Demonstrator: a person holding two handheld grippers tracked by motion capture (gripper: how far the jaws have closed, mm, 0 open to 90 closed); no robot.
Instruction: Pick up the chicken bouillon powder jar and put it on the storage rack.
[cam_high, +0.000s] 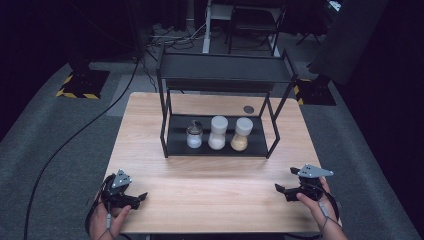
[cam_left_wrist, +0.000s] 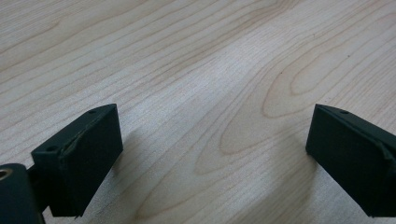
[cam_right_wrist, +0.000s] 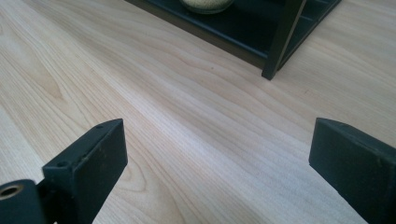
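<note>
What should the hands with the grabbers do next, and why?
Probably move the right gripper forward toward the jar of tan grains on the black rack's lower shelf. Both grippers sit open and empty near the table's front edge, the left gripper too, and that jar stands nearest the right one.

High view overlooks table (cam_high: 210, 195); gripper views skim it close, perhaps tilted.

Jar of yellow grains (cam_right_wrist: 207, 4) cut off by the top edge, rack (cam_right_wrist: 280, 37) partly cropped, jar contents too small to identify
</note>
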